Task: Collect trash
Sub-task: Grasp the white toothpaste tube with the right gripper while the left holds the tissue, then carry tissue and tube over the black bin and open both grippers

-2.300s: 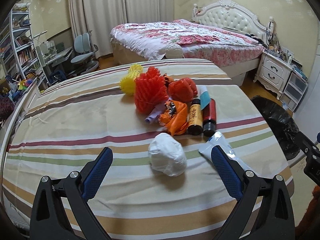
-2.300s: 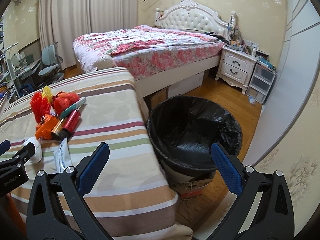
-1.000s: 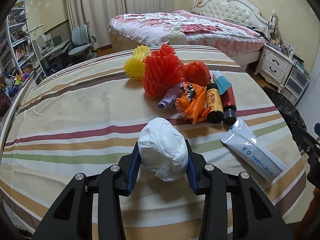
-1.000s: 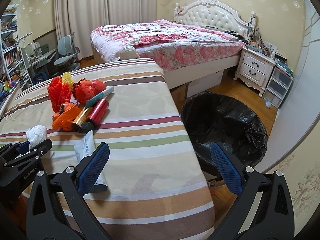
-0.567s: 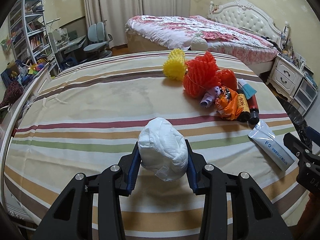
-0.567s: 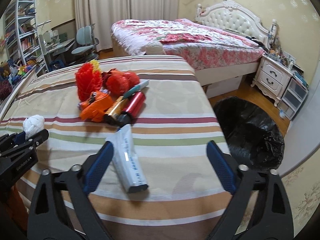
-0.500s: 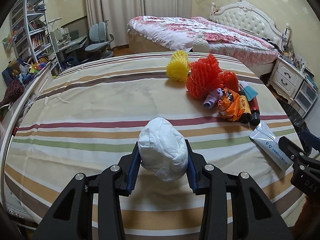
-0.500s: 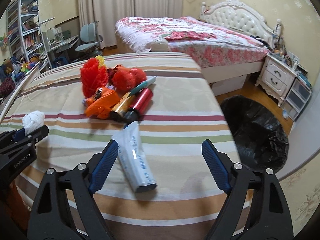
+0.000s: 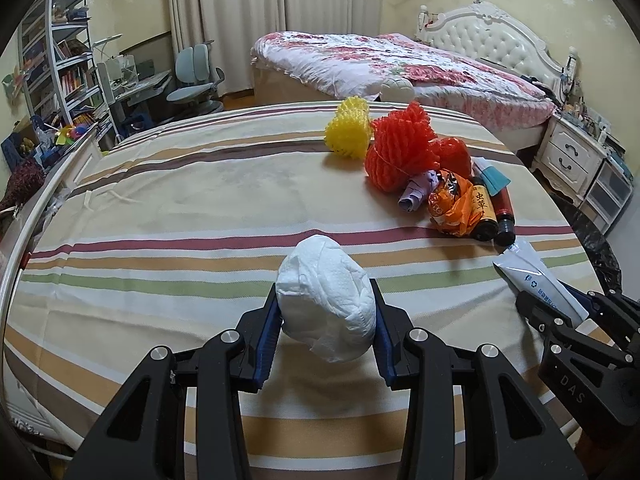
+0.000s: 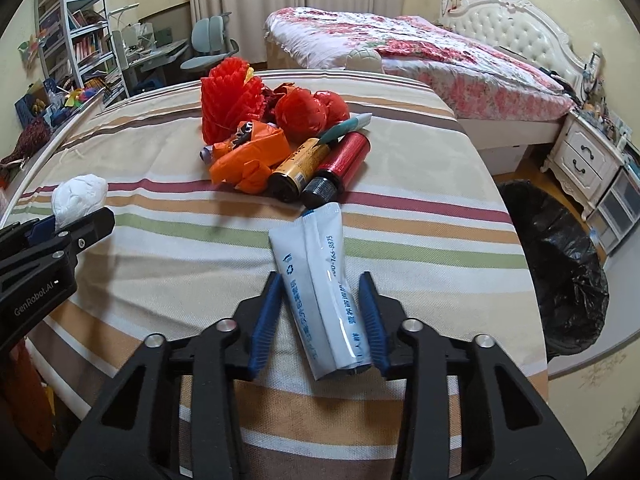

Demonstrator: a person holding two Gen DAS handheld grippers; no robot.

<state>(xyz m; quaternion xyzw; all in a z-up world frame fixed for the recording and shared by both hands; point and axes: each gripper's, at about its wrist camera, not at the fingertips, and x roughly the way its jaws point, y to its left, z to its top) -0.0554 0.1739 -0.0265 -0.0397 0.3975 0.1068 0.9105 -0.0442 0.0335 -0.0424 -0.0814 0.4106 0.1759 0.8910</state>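
The left hand-held gripper (image 9: 326, 332) pinches a crumpled white paper wad (image 9: 326, 300) between its blue pads and holds it clear of the striped counter (image 9: 180, 216), presumably so it can be carried to the black-bagged trash bin (image 10: 560, 264) on the floor just beside the counter's right edge. The right hand-held gripper (image 10: 320, 316) has just been closing around a flattened white plastic tube (image 10: 320, 280) lying on the counter. Its right pad touches the tube's edge, its left pad looks barely apart, so the grip seems not yet firm.
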